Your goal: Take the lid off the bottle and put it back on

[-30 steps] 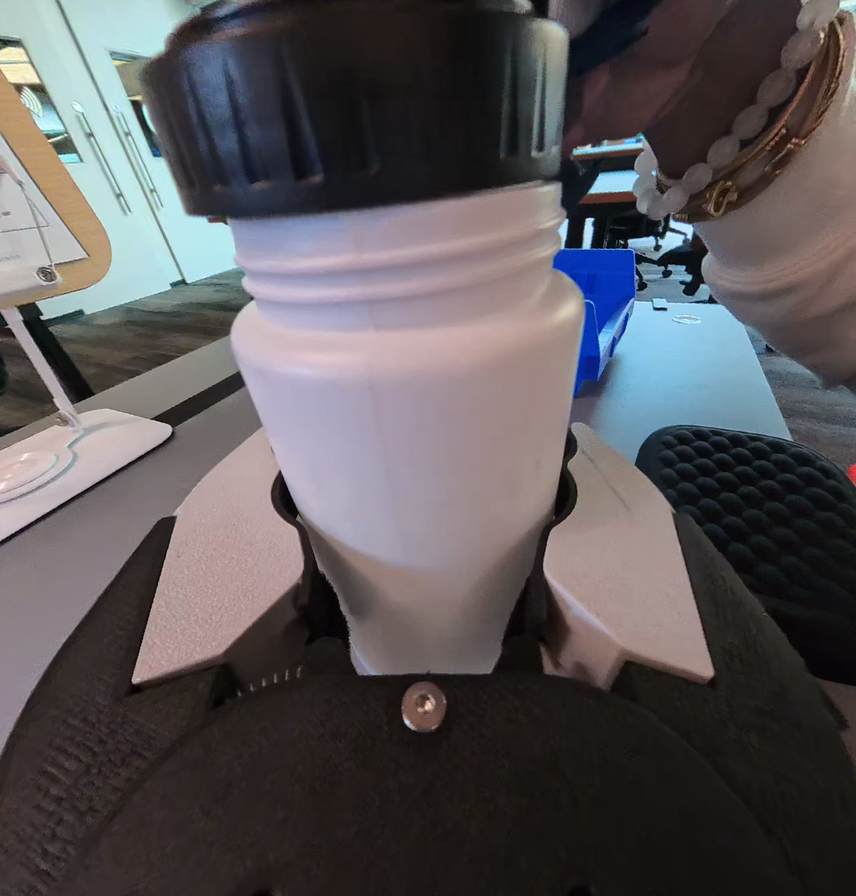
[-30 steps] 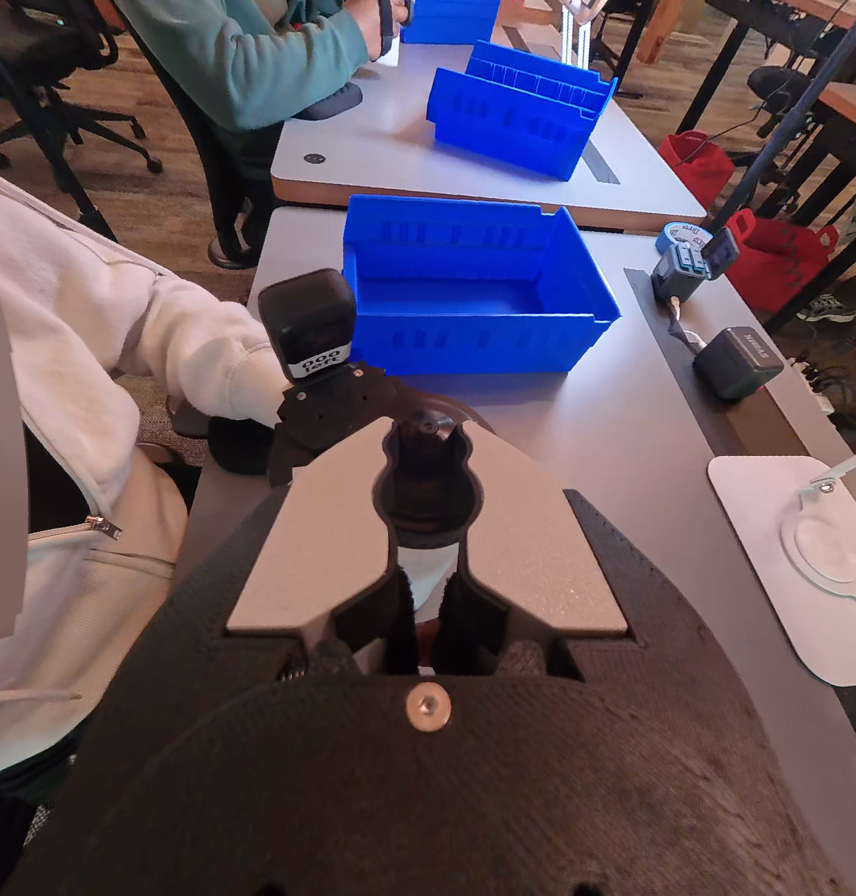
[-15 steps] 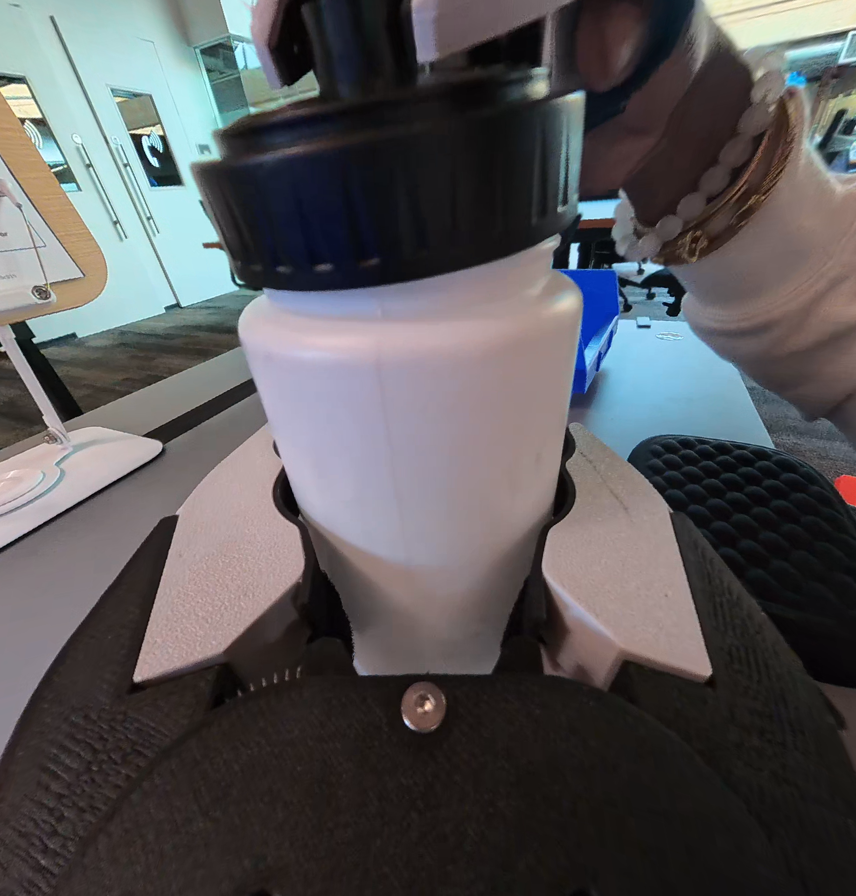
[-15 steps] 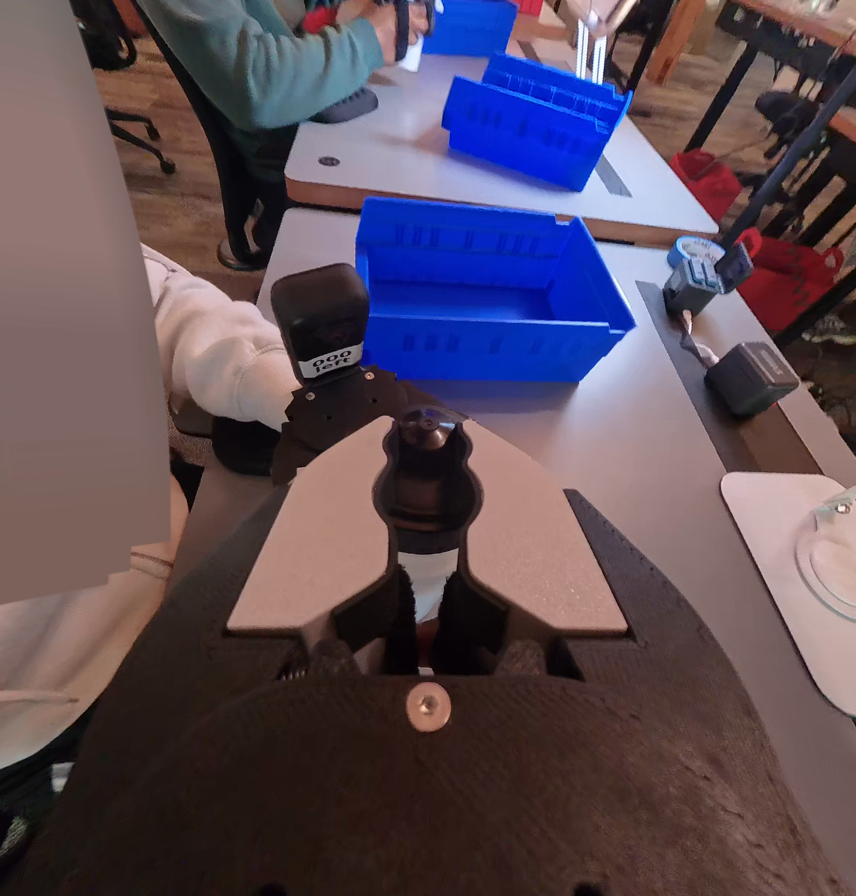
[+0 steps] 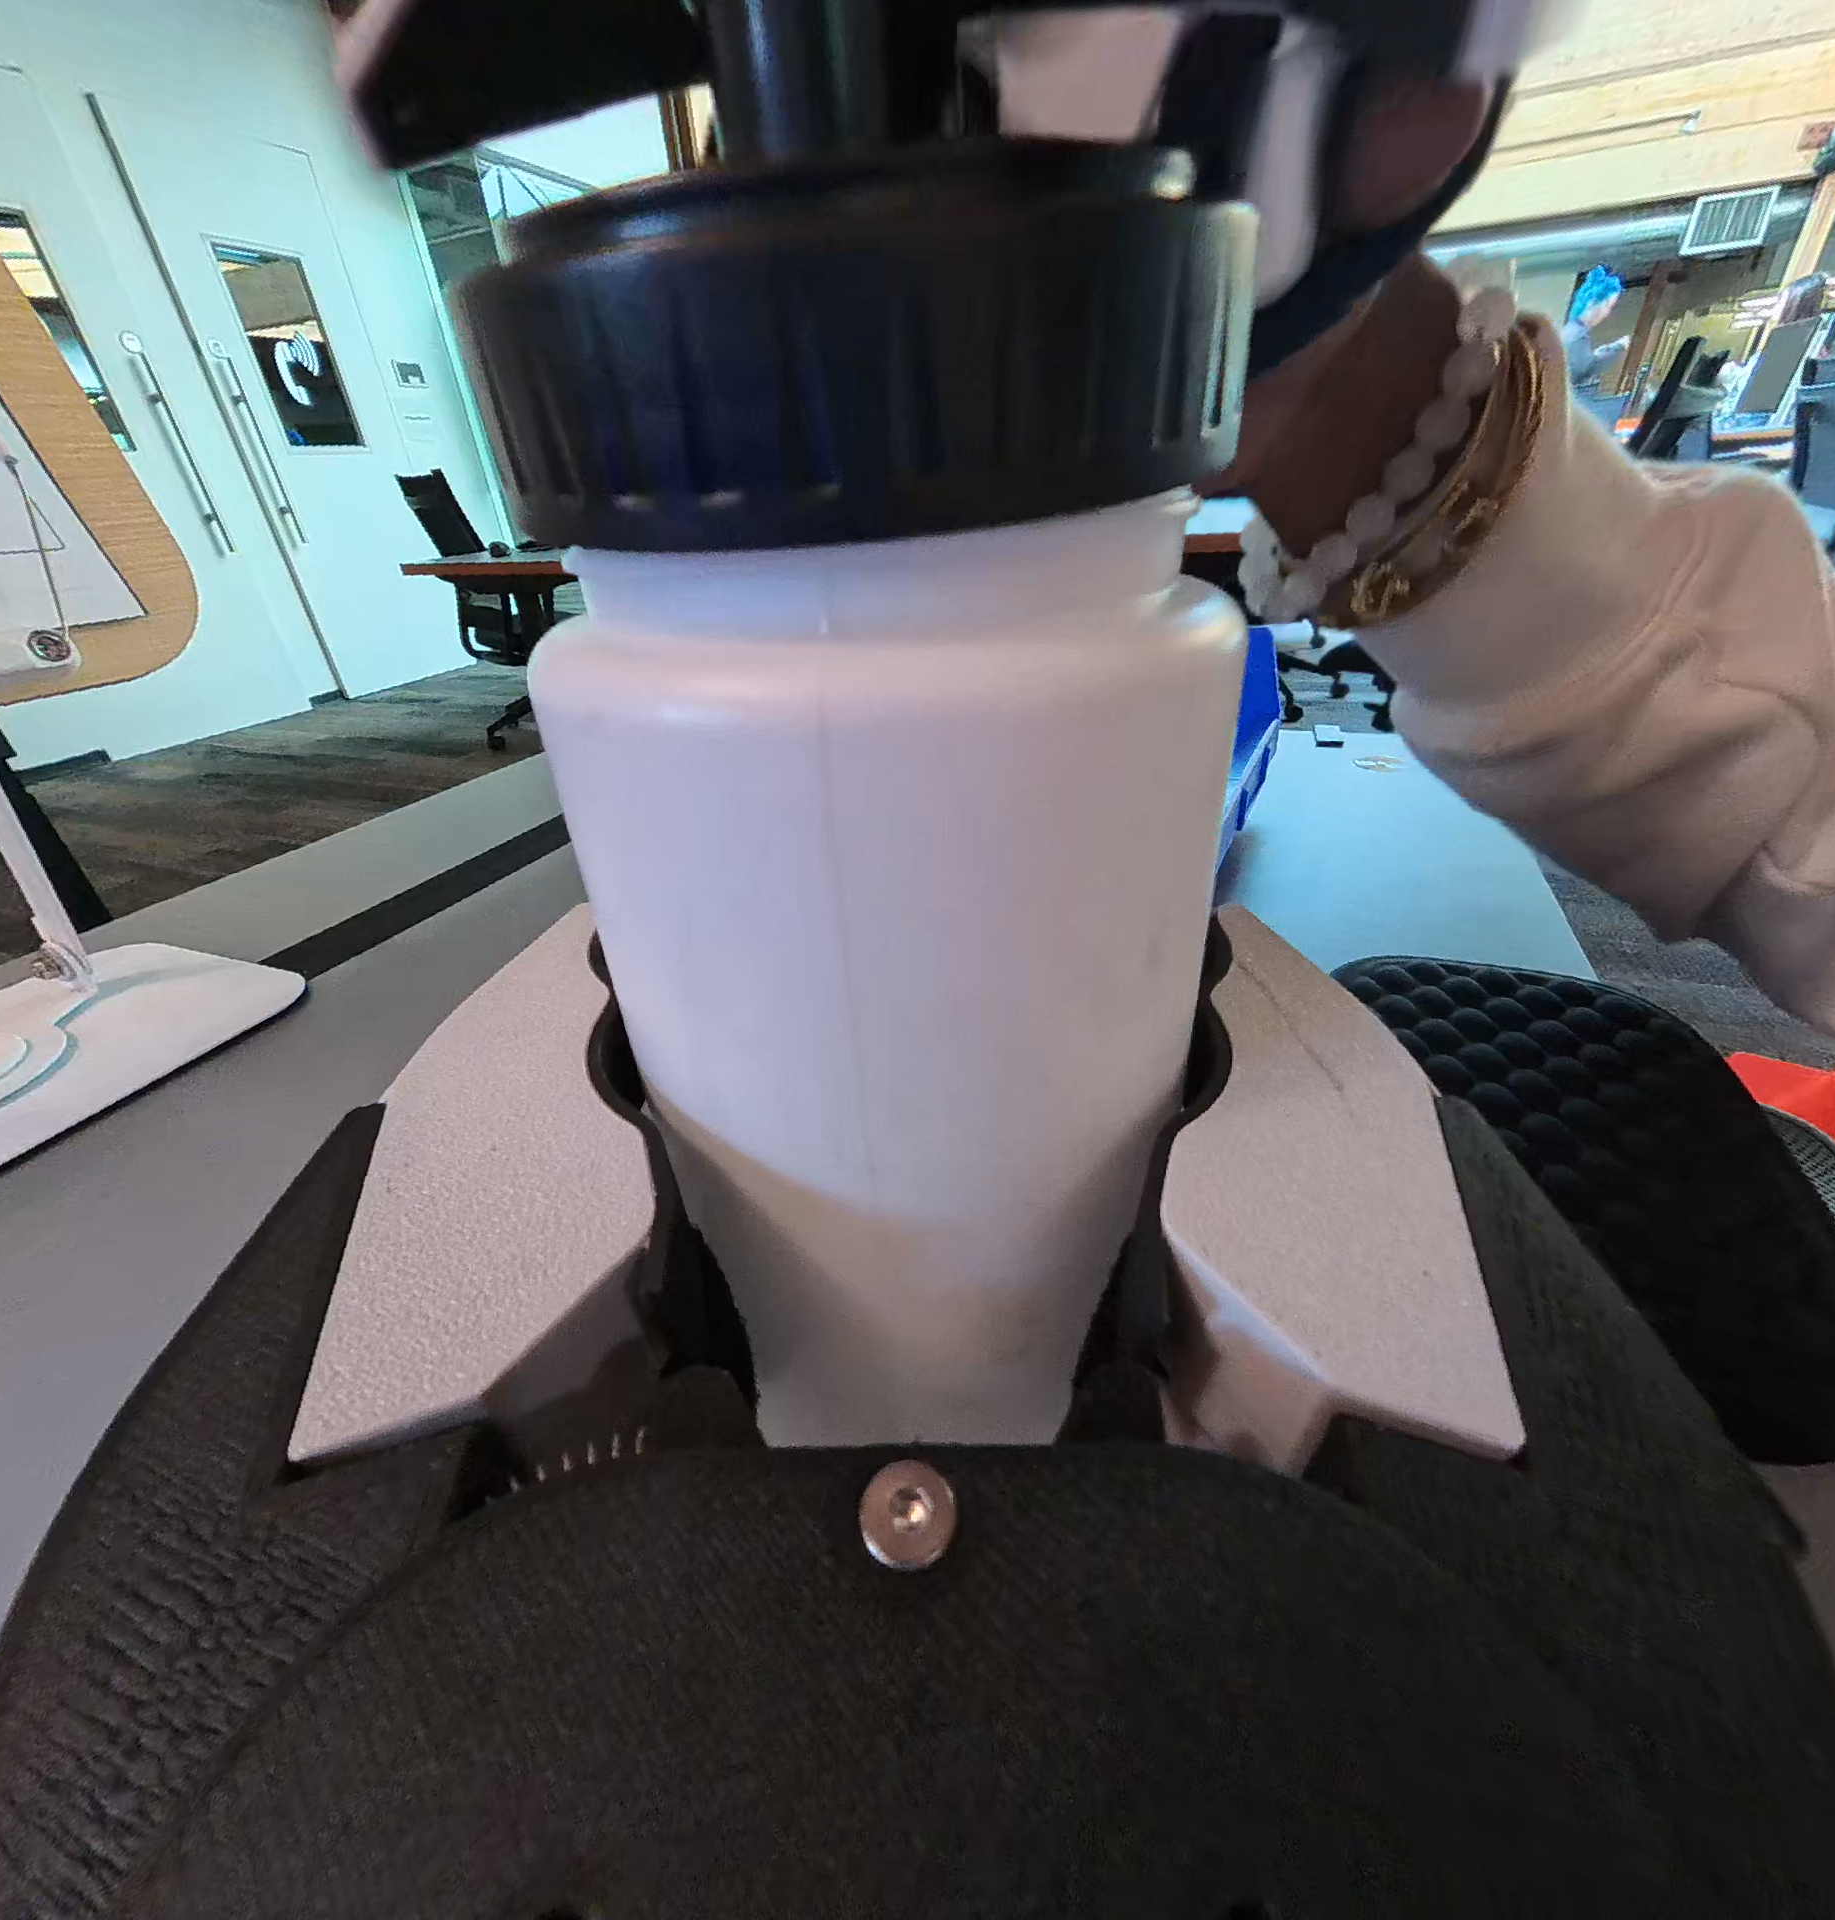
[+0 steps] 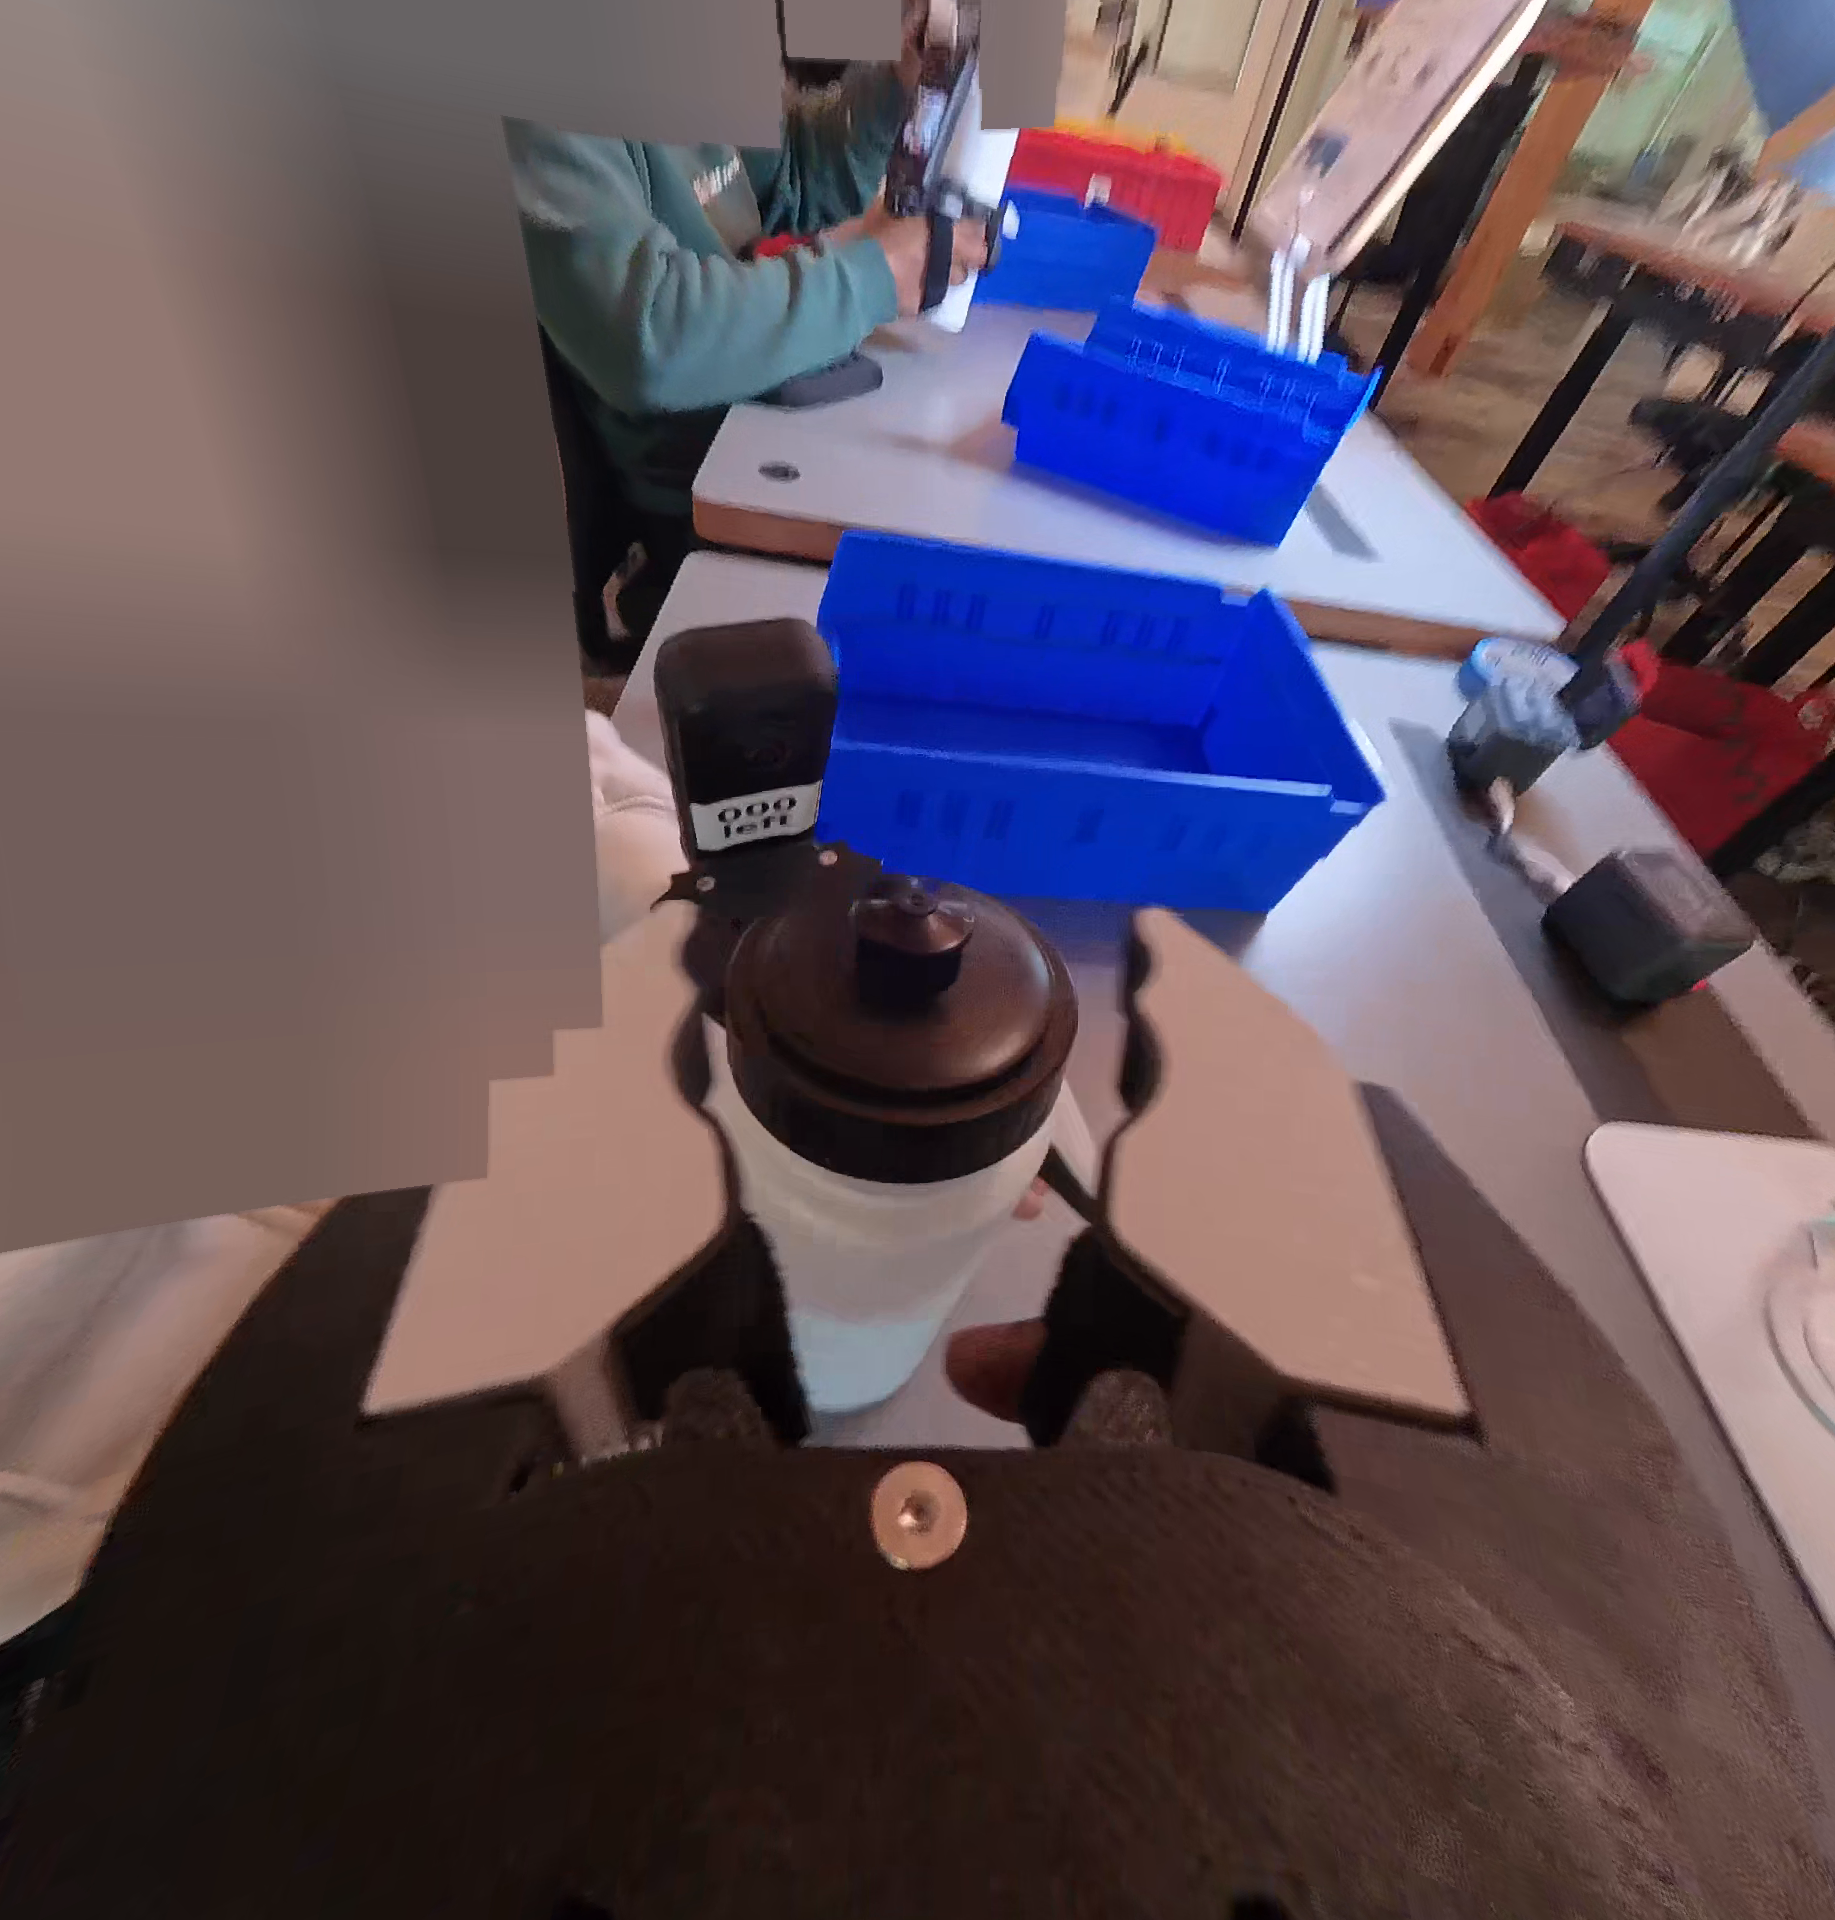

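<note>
Left gripper [image 5: 905, 1049] clamps smooth white bottle [image 5: 892, 894]; ribbed black lid [image 5: 861, 364] on — right gripper [image 6: 918, 1029] spread.

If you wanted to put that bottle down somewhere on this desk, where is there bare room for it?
Bare grey desk lies between the blue bin and the white stand base, right of the bottle. In the left wrist view, more lies between that base and the left gripper. The dark back strip is crowded with a charger.
</note>
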`<state>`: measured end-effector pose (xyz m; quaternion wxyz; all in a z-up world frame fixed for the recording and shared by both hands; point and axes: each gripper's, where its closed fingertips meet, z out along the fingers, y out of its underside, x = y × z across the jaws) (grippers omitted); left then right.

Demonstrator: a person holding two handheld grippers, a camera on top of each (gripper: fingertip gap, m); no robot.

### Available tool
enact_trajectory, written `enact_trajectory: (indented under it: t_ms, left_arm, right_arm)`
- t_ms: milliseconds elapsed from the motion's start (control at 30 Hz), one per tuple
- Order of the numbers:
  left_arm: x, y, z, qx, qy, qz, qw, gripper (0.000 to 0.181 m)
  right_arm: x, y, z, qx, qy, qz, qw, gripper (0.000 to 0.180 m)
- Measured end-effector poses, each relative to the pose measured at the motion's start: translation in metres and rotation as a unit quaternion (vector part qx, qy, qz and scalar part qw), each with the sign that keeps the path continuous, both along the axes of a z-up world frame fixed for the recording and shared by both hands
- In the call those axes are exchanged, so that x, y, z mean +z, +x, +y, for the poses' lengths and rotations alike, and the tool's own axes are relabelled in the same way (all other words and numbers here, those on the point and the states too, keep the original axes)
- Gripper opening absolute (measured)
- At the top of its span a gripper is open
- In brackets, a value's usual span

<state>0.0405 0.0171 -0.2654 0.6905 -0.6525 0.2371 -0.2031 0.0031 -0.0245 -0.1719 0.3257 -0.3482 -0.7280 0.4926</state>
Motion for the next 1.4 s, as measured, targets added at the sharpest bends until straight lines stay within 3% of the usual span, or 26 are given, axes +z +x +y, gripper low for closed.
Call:
enact_trajectory:
  t_ms: [33, 67, 133, 233, 267, 567, 800, 1000, 1133, 1200, 1233, 1300, 1333, 1400]
  left_arm:
    - [0.000, 0.000, 0.000, 0.000, 0.001, 0.001, 1.000, 0.102]
    - [0.000, 0.000, -0.001, 0.000, 0.001, 0.001, 1.000, 0.102]
    - [0.000, 0.000, 0.000, -0.002, -0.002, 0.000, 1.000, 0.102]
    - [0.000, -0.001, -0.001, -0.003, -0.001, -0.001, 1.000, 0.102]
    - [0.000, -0.001, -0.002, -0.003, -0.001, -0.003, 1.000, 0.102]
    - [0.002, 0.000, -0.006, -0.018, 0.009, -0.016, 1.000, 0.102]
    - [0.003, -0.002, -0.006, -0.018, 0.009, -0.028, 0.999, 0.102]
    - [0.002, -0.005, -0.003, 0.030, 0.009, -0.009, 0.999, 0.102]
    - [0.002, -0.007, -0.001, 0.046, 0.008, -0.009, 0.999, 0.102]
    - [0.002, -0.006, -0.002, 0.042, 0.011, -0.007, 0.999, 0.102]
    - [0.002, -0.006, -0.002, 0.041, 0.012, -0.007, 0.999, 0.102]
    - [0.002, -0.006, -0.002, 0.034, 0.014, -0.008, 0.999, 0.102]
    - [0.002, -0.005, -0.003, 0.031, 0.014, -0.010, 0.999, 0.102]
    - [0.002, -0.005, -0.003, 0.024, 0.012, -0.010, 1.000, 0.103]
  right_arm:
    - [-0.003, 0.000, 0.001, -0.003, 0.001, -0.030, 1.000, 0.094]
    - [-0.006, -0.001, 0.002, -0.009, 0.007, -0.055, 0.998, 0.103]
    - [-0.013, -0.005, 0.002, -0.013, 0.038, -0.089, 0.995, 0.104]
    - [-0.029, -0.005, -0.004, 0.003, 0.076, -0.149, 0.986, 0.076]
    - [-0.030, -0.006, -0.005, 0.005, 0.078, -0.148, 0.986, 0.076]
    - [-0.022, -0.004, -0.011, 0.093, -0.039, -0.020, 0.995, 0.076]
    - [-0.022, -0.007, -0.010, 0.084, -0.073, 0.017, 0.994, 0.076]
    - [-0.025, -0.009, -0.006, -0.063, -0.026, -0.011, 0.998, 0.076]
    - [-0.026, -0.011, 0.002, -0.207, -0.023, -0.024, 0.978, 0.076]
    - [-0.026, -0.011, 0.002, -0.238, -0.020, -0.023, 0.971, 0.076]
    - [-0.026, -0.010, 0.001, -0.229, -0.008, -0.028, 0.973, 0.078]
    - [-0.021, -0.009, -0.007, -0.170, -0.017, -0.026, 0.985, 0.118]
    - [-0.018, -0.007, -0.009, -0.131, -0.023, -0.023, 0.991, 0.125]
    - [-0.011, -0.002, -0.009, -0.054, -0.012, -0.006, 0.998, 0.122]
